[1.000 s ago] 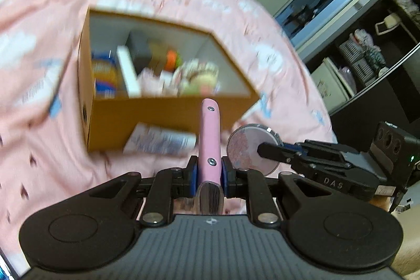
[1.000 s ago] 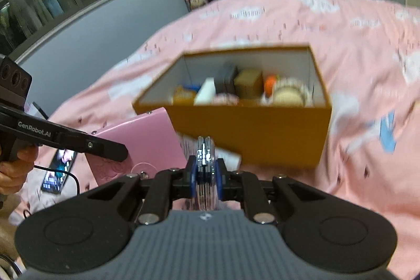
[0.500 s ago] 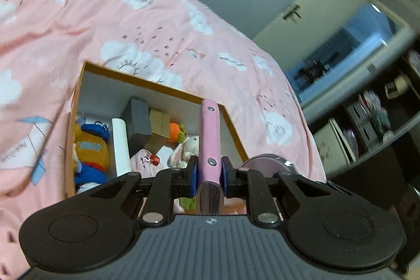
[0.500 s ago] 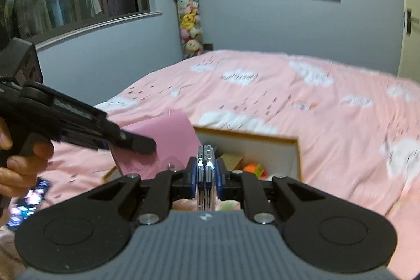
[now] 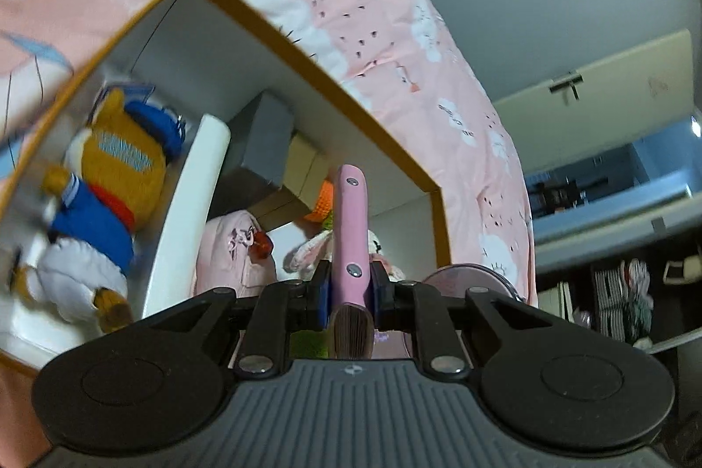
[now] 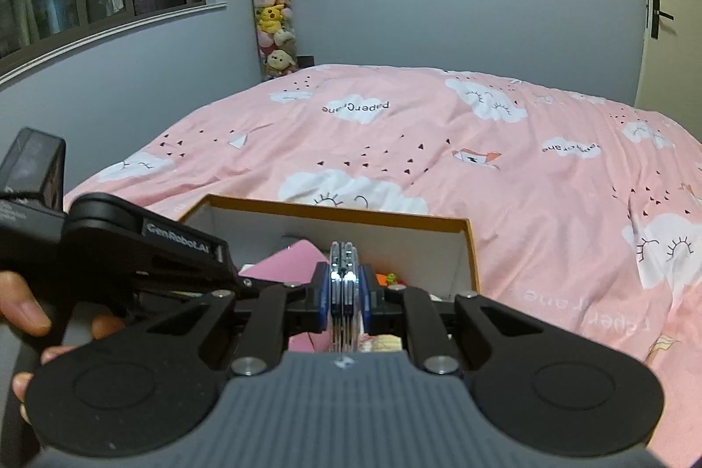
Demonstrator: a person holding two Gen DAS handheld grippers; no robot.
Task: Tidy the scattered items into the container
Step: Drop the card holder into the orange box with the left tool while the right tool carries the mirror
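Observation:
An orange-brown box with white inner walls lies open on the pink bedspread. My left gripper is shut on a pink notebook, held spine-up over the box's inside. In the right wrist view that notebook shows over the box rim. My right gripper is shut on a round clear disc, seen edge-on above the box's near side. The disc also peeks out at the right of the left wrist view.
Inside the box lie a plush bear in blue, a white tube, a grey block, a pink pouch and an orange toy. A hand grips the left tool. The bedspread spreads around; shelves stand right.
Both grippers have come forward over the box with their loads. The left one rolled and sank, so the box's inside now fills its view. The box slid low in the right view.

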